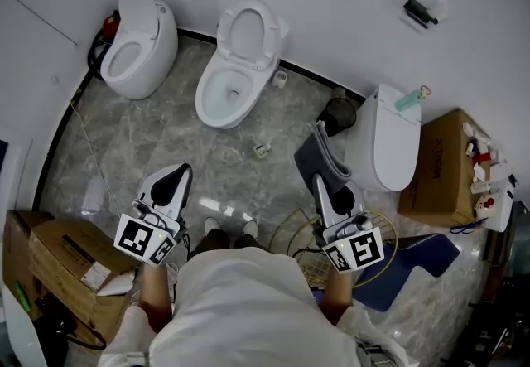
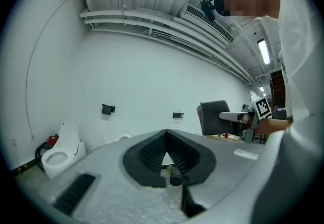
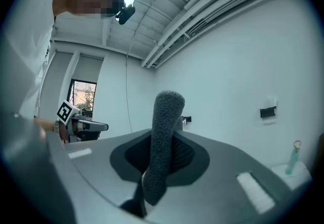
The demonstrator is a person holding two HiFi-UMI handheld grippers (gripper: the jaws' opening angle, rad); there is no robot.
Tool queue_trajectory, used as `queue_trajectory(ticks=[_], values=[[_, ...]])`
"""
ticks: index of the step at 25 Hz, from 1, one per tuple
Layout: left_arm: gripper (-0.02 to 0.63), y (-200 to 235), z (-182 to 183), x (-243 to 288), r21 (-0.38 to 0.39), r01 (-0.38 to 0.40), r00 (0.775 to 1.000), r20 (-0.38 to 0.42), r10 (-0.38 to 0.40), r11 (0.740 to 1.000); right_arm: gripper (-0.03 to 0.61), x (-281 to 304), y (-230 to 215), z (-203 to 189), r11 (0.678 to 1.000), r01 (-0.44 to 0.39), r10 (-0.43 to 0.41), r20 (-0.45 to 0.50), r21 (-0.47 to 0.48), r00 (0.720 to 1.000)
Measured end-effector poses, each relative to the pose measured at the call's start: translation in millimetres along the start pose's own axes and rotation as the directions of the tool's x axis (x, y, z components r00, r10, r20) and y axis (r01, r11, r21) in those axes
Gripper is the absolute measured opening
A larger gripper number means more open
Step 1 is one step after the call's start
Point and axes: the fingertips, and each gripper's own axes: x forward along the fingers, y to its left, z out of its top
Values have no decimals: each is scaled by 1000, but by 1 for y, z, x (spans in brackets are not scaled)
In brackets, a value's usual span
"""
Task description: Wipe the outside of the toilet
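Three white toilets stand along the wall: a left one [image 1: 141, 42], a middle one [image 1: 236, 67] with its seat and lid up, and a right one [image 1: 385, 142] with its lid down. My right gripper [image 1: 320, 160] is shut on a folded grey cloth [image 1: 317, 156] that stands up out of its jaws [image 3: 164, 127], just left of the right toilet. My left gripper [image 1: 175, 181] hovers over the floor in front of the left and middle toilets, shut with nothing in it [image 2: 166, 138]. The left toilet [image 2: 61, 152] shows low in the left gripper view.
Cardboard boxes [image 1: 70, 262] sit at my left, another box [image 1: 447, 166] beyond the right toilet. A black bin [image 1: 338, 114], a paper roll [image 1: 281, 78] and a small item [image 1: 262, 150] are on the floor. A green bottle [image 1: 410, 98] lies on the right cistern. A blue mat [image 1: 414, 262] lies at right.
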Motion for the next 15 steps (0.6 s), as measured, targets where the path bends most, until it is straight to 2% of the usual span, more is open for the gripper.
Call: queue_trajectory(ticks=[9, 15], values=[[-2, -4, -3, -1, -7, -17, 1000, -4, 17, 1000, 49, -11, -15, 2, 999, 33, -34, 18, 36, 999], [-2, -12, -4, 2, -6, -28, 1000, -8, 28, 1000, 49, -15, -22, 1, 999, 24, -25, 19, 41, 1000]])
